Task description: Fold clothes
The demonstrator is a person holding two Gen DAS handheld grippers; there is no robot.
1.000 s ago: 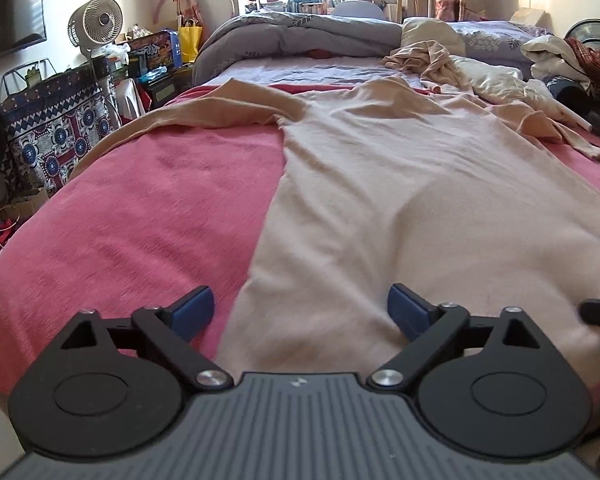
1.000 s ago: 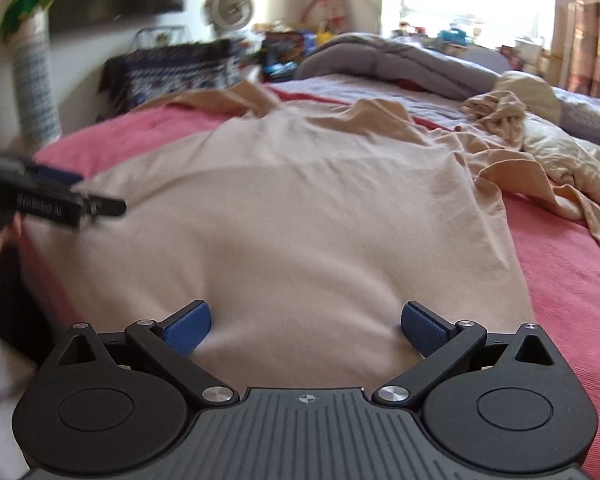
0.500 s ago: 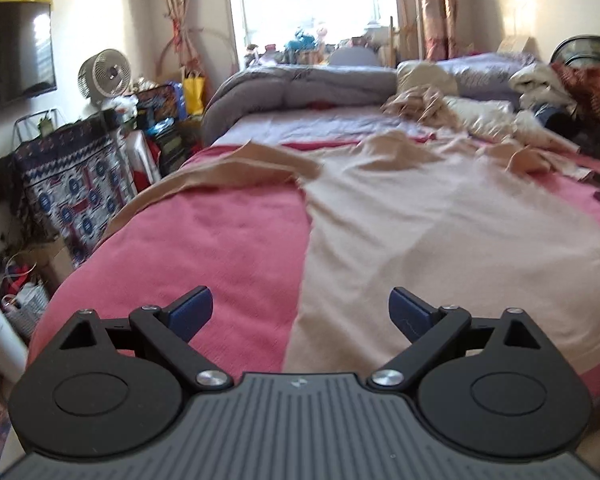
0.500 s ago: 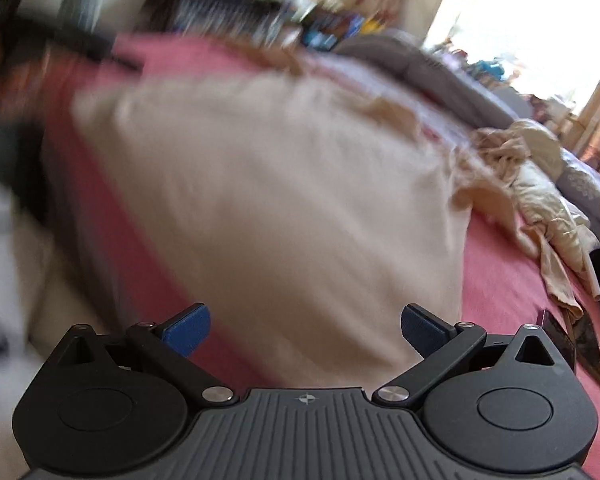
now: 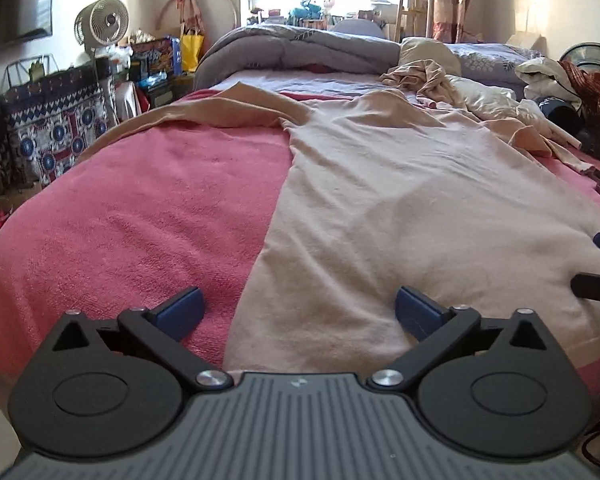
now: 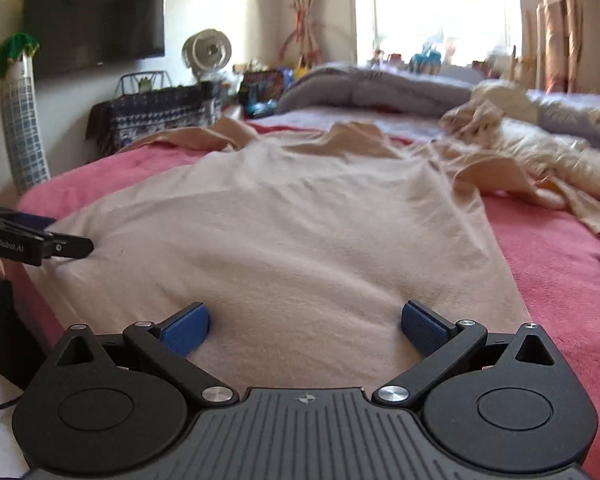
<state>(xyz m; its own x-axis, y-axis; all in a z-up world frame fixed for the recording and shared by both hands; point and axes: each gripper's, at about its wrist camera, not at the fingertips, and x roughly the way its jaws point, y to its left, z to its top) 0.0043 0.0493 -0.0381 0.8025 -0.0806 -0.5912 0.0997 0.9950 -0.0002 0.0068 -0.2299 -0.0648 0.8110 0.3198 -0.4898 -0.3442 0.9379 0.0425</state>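
Garment [image 5: 400, 200]: beige long-sleeve top, soft knit, matte, lying flat on the bed with its hem toward both cameras and its neck end away; body mostly smooth with shallow creases, one sleeve [image 5: 204, 114] stretched out flat to the left across the pink blanket [image 5: 148, 208], the other sleeve bunched on the right. Left gripper [image 5: 298, 308] is pitched down over the near-left hem edge, jaws opening toward full width, blue ribbed pads [image 5: 180, 308] spread one over blanket and one over cloth, nothing pinched between them. Right gripper [image 6: 305, 330] hovers low over the near hem further right, pitched down, jaws wide, only flat fabric under the gap, no grip. In the right wrist view, the left gripper's black fingers poke in at the left edge just beside the hem corner. Blanket is fuzzy terry-like pink. Beyond the top: rumpled cream clothes pile [image 5: 452, 84], grey duvet [image 5: 300, 50] rolled up. Room side: white desk fan [image 5: 102, 22], patterned cloth [image 5: 48, 136] over a low unit, dark wall TV [image 6: 94, 22].
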